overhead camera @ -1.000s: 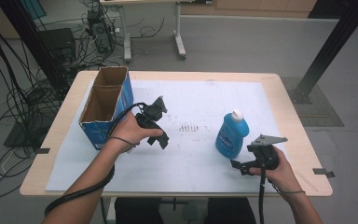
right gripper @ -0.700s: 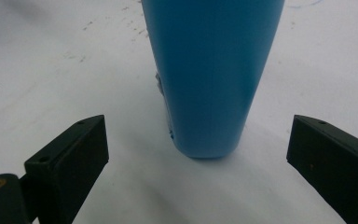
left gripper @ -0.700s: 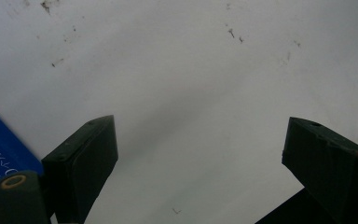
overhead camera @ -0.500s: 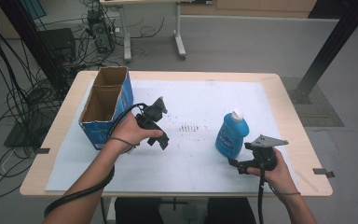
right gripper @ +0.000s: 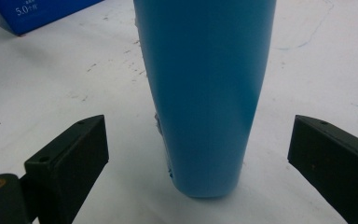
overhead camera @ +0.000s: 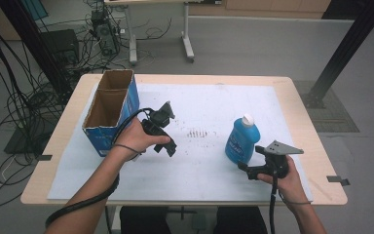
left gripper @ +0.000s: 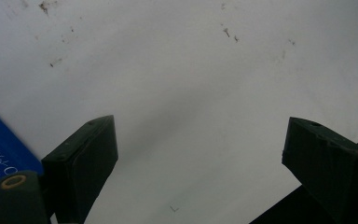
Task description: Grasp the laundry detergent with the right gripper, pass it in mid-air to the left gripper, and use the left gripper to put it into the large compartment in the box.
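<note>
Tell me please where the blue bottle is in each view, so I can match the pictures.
High view: the blue bottle stands upright right of centre on the white sheet, just ahead of the right gripper.
Left gripper view: white sheet and a corner of the blue box; the bottle is not in it.
Right gripper view: the bottle's body stands in the centre, between the open jaws, untouched.
Shared landmark: the blue cardboard box, upper left in the right gripper view.

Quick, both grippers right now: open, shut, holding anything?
Left gripper: open, holding nothing, over the white sheet.
Right gripper: open, jaws either side of the upright blue bottle, not touching it.
</note>
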Demonstrator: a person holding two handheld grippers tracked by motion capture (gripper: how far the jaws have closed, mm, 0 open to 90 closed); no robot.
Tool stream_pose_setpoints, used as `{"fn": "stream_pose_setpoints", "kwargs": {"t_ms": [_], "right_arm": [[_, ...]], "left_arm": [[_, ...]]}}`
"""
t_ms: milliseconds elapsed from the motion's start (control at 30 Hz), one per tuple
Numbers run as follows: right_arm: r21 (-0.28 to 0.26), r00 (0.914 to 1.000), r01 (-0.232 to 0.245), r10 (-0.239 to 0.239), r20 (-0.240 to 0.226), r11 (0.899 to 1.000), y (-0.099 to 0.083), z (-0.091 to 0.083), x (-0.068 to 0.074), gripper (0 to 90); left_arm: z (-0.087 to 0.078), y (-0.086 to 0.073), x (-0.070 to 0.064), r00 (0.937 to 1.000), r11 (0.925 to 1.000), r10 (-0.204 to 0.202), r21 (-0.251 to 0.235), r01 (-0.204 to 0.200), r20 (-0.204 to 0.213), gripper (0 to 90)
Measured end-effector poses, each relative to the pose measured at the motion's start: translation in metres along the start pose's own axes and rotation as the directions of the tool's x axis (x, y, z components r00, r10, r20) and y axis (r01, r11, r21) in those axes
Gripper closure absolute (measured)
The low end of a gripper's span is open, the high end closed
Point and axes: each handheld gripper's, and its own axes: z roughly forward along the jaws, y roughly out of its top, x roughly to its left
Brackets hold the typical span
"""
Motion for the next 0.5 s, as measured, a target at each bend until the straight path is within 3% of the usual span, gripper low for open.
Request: {"fn": "stream_pose_setpoints", "kwargs": {"t_ms": [500], "right_arm": [[-0.093, 0.9999, -0.015, 0.015, 0.004, 0.996, -0.0023, 0.0025, 0.0003, 4.8]], "left_arm": [[0.0001, -0.0006, -0.0007, 1.0000, 1.0000, 0.001, 0.001, -0.001, 0.001, 10.7]]}}
